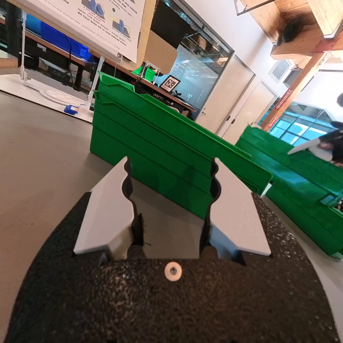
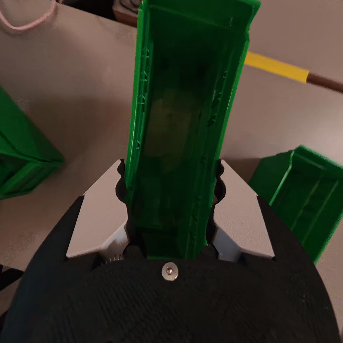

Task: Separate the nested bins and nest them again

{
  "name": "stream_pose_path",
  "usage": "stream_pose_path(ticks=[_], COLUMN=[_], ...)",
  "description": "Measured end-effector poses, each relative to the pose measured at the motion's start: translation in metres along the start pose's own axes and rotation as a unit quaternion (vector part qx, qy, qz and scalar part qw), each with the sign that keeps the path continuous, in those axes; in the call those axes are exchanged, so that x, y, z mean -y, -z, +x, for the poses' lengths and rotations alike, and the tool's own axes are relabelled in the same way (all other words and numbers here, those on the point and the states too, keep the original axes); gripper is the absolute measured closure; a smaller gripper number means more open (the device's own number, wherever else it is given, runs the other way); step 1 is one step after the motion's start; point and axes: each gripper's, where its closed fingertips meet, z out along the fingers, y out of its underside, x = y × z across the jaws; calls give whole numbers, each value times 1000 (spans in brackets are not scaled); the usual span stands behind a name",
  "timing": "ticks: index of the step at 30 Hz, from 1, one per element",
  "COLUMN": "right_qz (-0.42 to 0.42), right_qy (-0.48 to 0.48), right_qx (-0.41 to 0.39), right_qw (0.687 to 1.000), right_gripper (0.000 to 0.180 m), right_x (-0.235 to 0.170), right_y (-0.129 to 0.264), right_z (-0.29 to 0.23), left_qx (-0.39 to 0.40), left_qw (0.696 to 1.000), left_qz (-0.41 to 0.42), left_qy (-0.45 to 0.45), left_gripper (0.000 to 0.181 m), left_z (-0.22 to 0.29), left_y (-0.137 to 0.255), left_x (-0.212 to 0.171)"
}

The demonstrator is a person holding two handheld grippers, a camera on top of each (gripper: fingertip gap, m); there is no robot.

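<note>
In the left wrist view, my left gripper (image 1: 171,158) is open and empty, low over the grey table, facing the long side of a stack of nested green bins (image 1: 157,141). Another green bin (image 1: 297,185) lies to the right, blurred. In the right wrist view, my right gripper (image 2: 171,161) is shut across the width of a long, narrow green bin (image 2: 185,92). I look into its open top, and it seems held above the table. Two more green bins show there, one at the left (image 2: 22,157) and one at the right (image 2: 306,200).
A white stand with an instruction sheet (image 1: 104,24) stands behind the stack. A small blue object (image 1: 71,109) lies on a white mat (image 1: 46,87). A person (image 1: 334,143) is at the right edge. Yellow tape (image 2: 274,68) marks the table (image 2: 83,92).
</note>
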Motion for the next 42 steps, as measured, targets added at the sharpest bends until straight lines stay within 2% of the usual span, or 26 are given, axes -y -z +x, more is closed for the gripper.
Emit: stream_pose_path(ticks=[7,9,10,14,15,17,19,21,23,29,32,35,38,42], right_qz=[-30,-46,-43,-72,-84,-65,-11,36,60,16,-18,-58,-93,-112], right_qy=[-64,-63,-57,-28,-27,-4,41,100,166,304,353,383,381,358], right_qx=[-56,-61,-63,-68,-70,-90,-64,38,144,222,186,134,122,114], right_qw=[996,995,995,995,994,994,997,994,974,926,917,912,912,920], right_gripper=[79,69,71,56,47,44,45,45,45,35,30,31,67,78], right_x=[-57,-70,-71,-80,-81,-64,-31,-2,15,29,33,36,34,36], right_y=[-45,-55,-56,-56,-53,-40,-28,-21,-15,-37,-61,-85,-91,-87], right_z=[37,38,36,29,28,26,-4,-74,-156,-310,-338,-341,-343,-348], left_qx=[0,1,1,1,1,1,2,2,1,-5,-7,-8,-8,-9], left_qw=[1000,1000,1000,1000,1000,1000,1000,1000,1000,1000,1000,1000,1000,999], left_qz=[0,0,-1,-1,0,1,2,2,3,8,9,7,9,6], left_qy=[2,-1,-2,-1,0,2,4,6,6,15,19,22,26,33], left_gripper=[97,97,97,97,97,97,97,97,97,96,96,97,97,96], left_z=[0,0,0,0,0,-1,-1,-1,-1,-1,-1,-2,-2,-3], left_y=[0,0,0,0,0,0,0,0,0,1,2,1,1,0], left_x=[0,0,0,-1,0,0,0,0,0,2,2,2,2,1])
